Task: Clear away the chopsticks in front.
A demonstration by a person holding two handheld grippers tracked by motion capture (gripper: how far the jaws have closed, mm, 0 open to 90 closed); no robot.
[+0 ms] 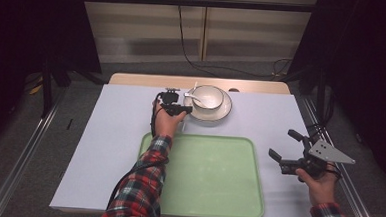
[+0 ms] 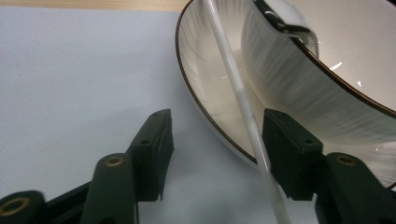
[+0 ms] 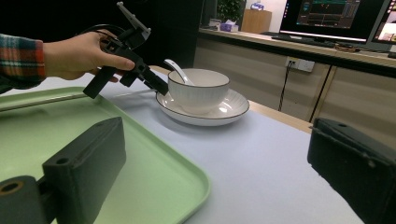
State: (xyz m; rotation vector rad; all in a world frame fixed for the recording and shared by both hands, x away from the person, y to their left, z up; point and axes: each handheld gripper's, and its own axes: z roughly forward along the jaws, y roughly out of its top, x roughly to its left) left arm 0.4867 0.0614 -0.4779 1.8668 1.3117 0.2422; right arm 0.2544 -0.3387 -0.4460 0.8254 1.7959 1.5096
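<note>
A white bowl (image 1: 207,96) with a dark rim stands on a white plate (image 1: 224,111) at the back of the table, and a white spoon (image 1: 191,94) rests in the bowl. A thin white stick (image 2: 243,100) leans over the plate's (image 2: 205,88) rim. My left gripper (image 1: 185,108) is at the plate's left edge. It (image 2: 217,154) is open, with the stick and the plate's rim between the jaws. The stick lies by the right jaw, while the left one stands well apart. My right gripper (image 1: 285,144) hovers open and empty to the right of the green tray (image 1: 202,189).
A pale sheet (image 1: 114,134) covers the table, whose wooden back edge (image 1: 147,80) shows behind the plate. The tray (image 3: 140,154) takes up the front middle. Cables (image 1: 218,70) run over the floor behind, and monitors (image 3: 331,14) stand on a counter.
</note>
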